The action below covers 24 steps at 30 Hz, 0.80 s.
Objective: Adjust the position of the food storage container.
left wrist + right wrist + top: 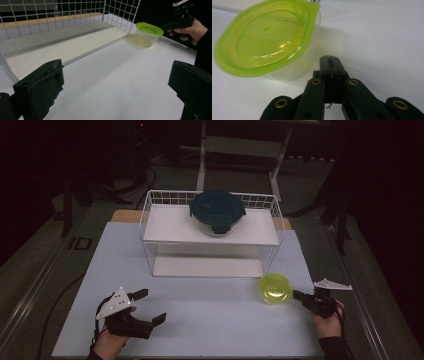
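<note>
A small clear tub with a lime-green lid stands on the white table at the right, just in front of the wire rack's right corner. My right gripper lies low beside the tub's right side, jaws shut with nothing between them. In the right gripper view the closed tips sit a little short of the tub, apart from it. My left gripper rests at the near left with its jaws wide open and empty. The left gripper view looks past those jaws toward the tub.
A white wire rack with two white shelves stands at the table's back. A round glass container with a dark teal clip lid sits on its top shelf. The lower shelf is bare. Dark floor and a stand lie beyond.
</note>
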Tool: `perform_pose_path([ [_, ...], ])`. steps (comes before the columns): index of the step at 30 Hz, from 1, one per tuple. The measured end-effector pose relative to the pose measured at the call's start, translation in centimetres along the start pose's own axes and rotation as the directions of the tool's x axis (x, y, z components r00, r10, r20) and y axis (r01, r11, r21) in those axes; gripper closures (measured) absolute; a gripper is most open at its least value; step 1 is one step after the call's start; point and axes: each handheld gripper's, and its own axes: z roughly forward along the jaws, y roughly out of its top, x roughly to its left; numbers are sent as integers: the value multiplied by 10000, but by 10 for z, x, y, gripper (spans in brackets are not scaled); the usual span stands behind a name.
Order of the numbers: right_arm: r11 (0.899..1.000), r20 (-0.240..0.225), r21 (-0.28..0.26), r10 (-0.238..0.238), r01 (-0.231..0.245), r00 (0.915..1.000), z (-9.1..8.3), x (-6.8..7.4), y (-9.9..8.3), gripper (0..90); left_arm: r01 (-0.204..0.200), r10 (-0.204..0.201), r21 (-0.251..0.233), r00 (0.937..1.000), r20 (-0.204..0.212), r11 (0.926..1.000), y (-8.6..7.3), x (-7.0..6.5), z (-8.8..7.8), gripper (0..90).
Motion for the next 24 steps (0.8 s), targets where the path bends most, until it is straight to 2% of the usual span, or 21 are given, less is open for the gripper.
perform_pose_path([
  [8, 9991, -322, 368, -199, 211, 9993, 15, 6, -2, 900, -29, 29, 75, 10000, 13, 10000, -1, 0, 1, 0],
  [17, 9991, -784, 324, -234, 260, 9966, 20, 13, -2, 900, -53, 53, 54, 10000, 18, 10000, 0, -2, 2, 0],
  [24, 9975, -1001, 479, -470, 520, 9939, 28, 22, 1, 900, -110, 109, 80, 9999, 53, 9999, 0, -2, 3, 0],
])
